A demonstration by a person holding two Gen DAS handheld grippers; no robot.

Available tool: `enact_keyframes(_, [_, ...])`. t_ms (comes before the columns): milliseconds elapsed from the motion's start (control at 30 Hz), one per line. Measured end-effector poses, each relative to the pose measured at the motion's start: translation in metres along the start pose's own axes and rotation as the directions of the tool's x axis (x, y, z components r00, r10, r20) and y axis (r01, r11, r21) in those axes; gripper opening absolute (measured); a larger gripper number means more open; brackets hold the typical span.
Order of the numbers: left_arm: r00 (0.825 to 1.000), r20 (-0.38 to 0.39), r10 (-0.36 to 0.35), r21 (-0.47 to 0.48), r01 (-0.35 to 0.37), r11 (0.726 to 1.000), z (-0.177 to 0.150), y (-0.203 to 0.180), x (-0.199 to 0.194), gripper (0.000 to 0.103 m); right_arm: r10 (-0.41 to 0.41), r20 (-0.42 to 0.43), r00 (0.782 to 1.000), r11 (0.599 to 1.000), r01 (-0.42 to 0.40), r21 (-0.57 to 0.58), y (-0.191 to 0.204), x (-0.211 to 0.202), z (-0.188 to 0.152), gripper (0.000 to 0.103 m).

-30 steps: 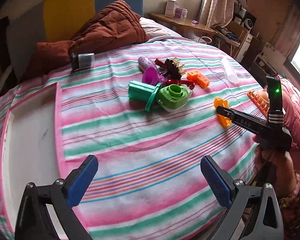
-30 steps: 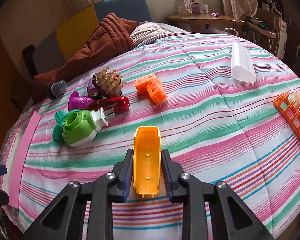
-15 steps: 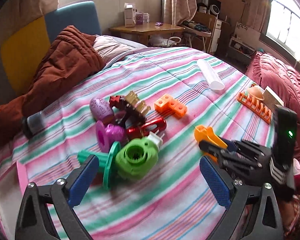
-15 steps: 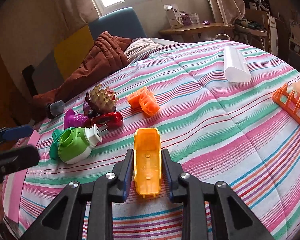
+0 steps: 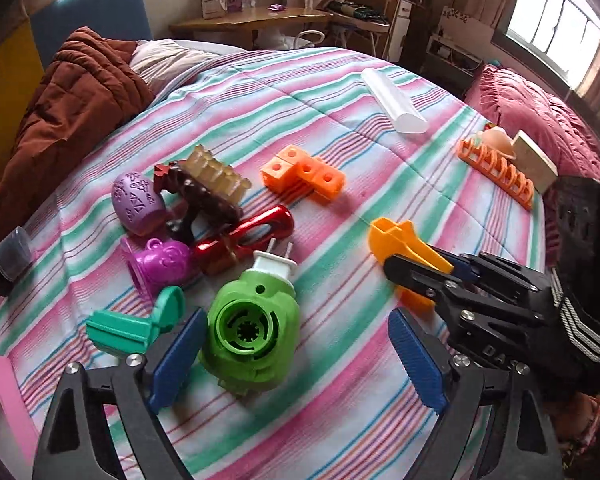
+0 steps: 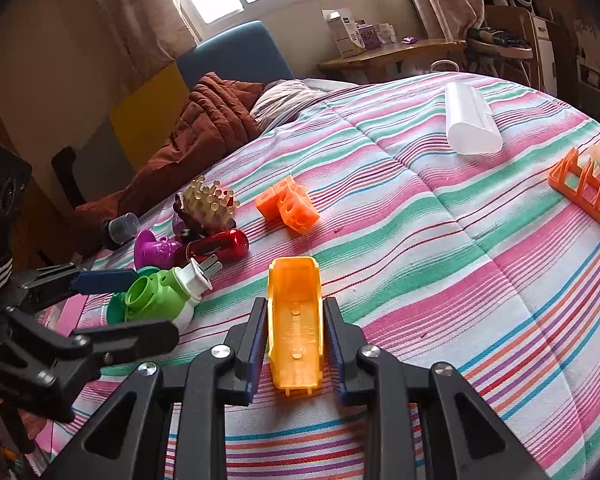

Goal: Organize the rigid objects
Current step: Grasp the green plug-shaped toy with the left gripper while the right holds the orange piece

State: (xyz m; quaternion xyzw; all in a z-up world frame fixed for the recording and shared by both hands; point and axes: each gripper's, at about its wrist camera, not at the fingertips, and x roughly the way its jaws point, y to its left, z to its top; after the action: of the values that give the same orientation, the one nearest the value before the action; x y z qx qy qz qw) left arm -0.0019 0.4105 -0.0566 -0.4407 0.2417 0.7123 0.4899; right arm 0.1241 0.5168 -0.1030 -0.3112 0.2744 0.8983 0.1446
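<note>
Left wrist view is showing the left gripper [image 5: 296,354] hanging over the green plug-in gadget [image 5: 252,326], its blue fingers [image 5: 178,354] spread wide on either side of the round body; the jaws have just been closing in, yet the pads are not pressing on it, so this is reading as a line-up for a grasp rather than a hold. The gadget is lying on its side on the striped bedspread [image 5: 340,420], white prongs pointing away, at the near edge of a loose cluster with the teal capped piece [image 5: 128,328], the purple bell [image 5: 164,266] and the red handle [image 5: 244,236] just beside it, which is probably why the fingers are coming from above rather than sliding in from the side. The right gripper [image 6: 296,344] is pinching the yellow-orange trough [image 6: 296,316] along its long sides, keeping it low over the bedspread, apparently parked while the other hand is working. The orange cube block [image 6: 288,204] is lying apart from the cluster, not yet sorted.
</note>
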Motion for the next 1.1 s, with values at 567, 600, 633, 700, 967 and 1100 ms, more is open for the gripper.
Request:
enact_keyframes(567, [0.997,-0.017,0.07,-0.108,-0.072,0.992,-0.008,0.011,0.014,0.053,0.007,0.006,1.0,1.0,-0.007,0.006,-0.001,-0.001,-0.001,0.026])
enact_keyframes(600, [0.998,-0.012,0.066,-0.112,-0.067,0.991,-0.01,0.011,0.013,0.053,0.006,0.006,1.0,1.0,-0.006,0.005,-0.001,0.0,-0.001,0.026])
enact_keyframes(633, [0.998,-0.008,0.068,-0.115,-0.068,0.991,-0.012,0.011,0.011,0.053,0.004,0.006,1.0,1.0,-0.004,0.004,0.0,0.0,-0.001,0.026])
enact_keyframes(700, [0.997,-0.003,0.073,-0.123,-0.073,0.99,-0.017,0.009,0.007,0.053,0.003,0.007,1.0,1.0,-0.003,0.003,0.0,0.0,-0.001,0.026])
enact_keyframes(967, [0.991,0.021,0.129,-0.154,-0.124,0.98,-0.049,0.002,-0.007,0.053,-0.004,0.006,1.0,1.0,0.004,-0.005,-0.001,0.001,-0.001,0.026])
enact_keyframes(1100, [0.992,0.001,0.126,-0.169,-0.124,0.978,-0.065,0.0,-0.004,0.053,-0.014,0.004,1.0,1.0,0.014,-0.014,-0.001,0.001,-0.002,0.026])
